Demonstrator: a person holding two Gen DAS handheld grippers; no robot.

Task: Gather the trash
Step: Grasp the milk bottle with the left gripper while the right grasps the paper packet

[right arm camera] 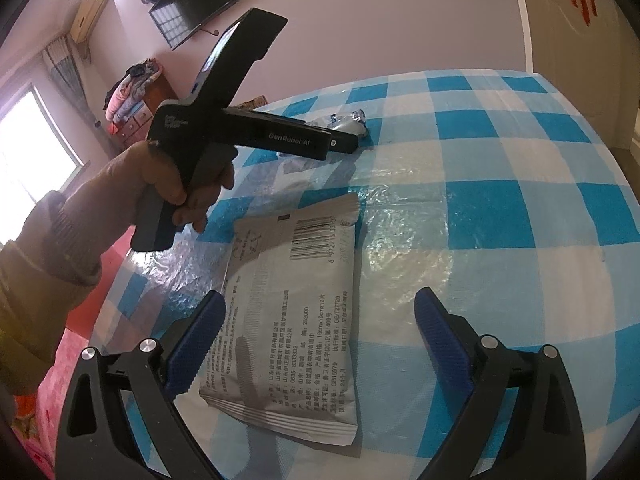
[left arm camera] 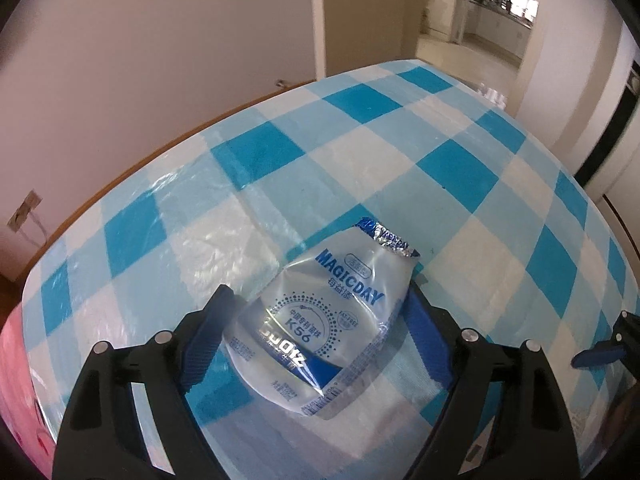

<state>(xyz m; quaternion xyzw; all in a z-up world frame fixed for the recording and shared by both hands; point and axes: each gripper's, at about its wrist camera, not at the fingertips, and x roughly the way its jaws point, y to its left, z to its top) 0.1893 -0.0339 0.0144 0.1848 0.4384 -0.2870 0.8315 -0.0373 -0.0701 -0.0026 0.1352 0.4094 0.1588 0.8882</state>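
Note:
A crushed clear plastic bottle (left arm camera: 320, 320) with blue "MAGICDAY" print lies on its side on the checked tablecloth (left arm camera: 360, 140). My left gripper (left arm camera: 320, 292) is lowered over it, one finger on each side, both close to the bottle's sides with no clear squeeze. In the right wrist view a hand holds that left gripper (right arm camera: 344, 136) over the bottle (right arm camera: 344, 120) at the table's far side. My right gripper (right arm camera: 320, 298) is open above a flat grey wipes packet (right arm camera: 296, 320) lying barcode side up, and does not touch it.
The round table (right arm camera: 500, 200) has a blue and white check cloth under clear plastic film. Its wooden rim (left arm camera: 120, 172) runs close to the wall. A pink patterned surface (right arm camera: 36, 420) lies below the left edge. A doorway (left arm camera: 472, 12) opens behind the table.

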